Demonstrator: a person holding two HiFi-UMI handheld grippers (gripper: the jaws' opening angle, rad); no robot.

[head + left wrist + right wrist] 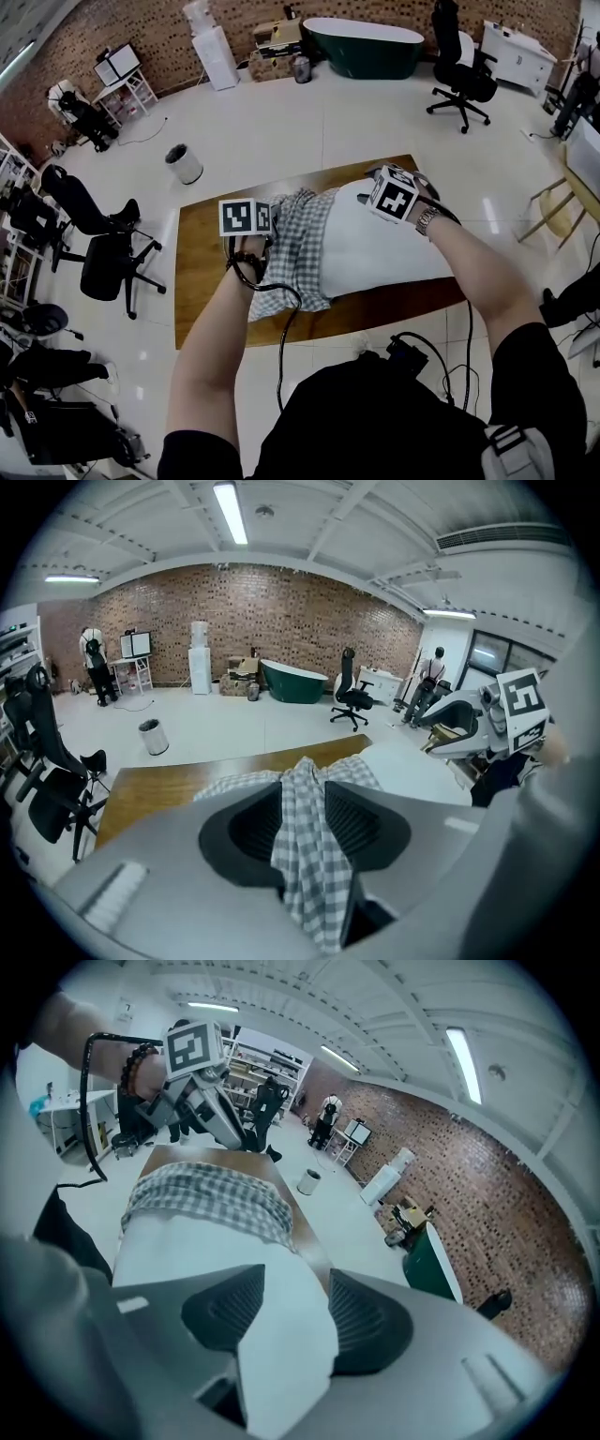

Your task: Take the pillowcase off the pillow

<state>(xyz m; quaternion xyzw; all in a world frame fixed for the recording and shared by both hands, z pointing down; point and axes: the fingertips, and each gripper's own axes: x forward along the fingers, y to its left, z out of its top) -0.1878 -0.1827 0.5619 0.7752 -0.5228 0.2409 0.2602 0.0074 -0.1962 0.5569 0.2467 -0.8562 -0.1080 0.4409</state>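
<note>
A white pillow [384, 248] lies across the wooden table [202, 281]. Its grey-and-white checked pillowcase [295, 253] is bunched over the pillow's left end only. My left gripper [277, 216] sits at that end, and a fold of the checked cloth [305, 846] runs up between its pads to the tips [302, 778]. My right gripper [368, 184] is at the pillow's far right corner. Its jaws are closed on a flap of the bare white pillow [281, 1354], with the pillowcase [211, 1199] and the left gripper [202, 1091] visible beyond.
Black office chairs [108, 267] stand left of the table and a white bin [185, 164] sits beyond its far left corner. A dark green bathtub [364, 45] and another chair [464, 80] are farther back. A black cable [281, 314] hangs over the near table edge.
</note>
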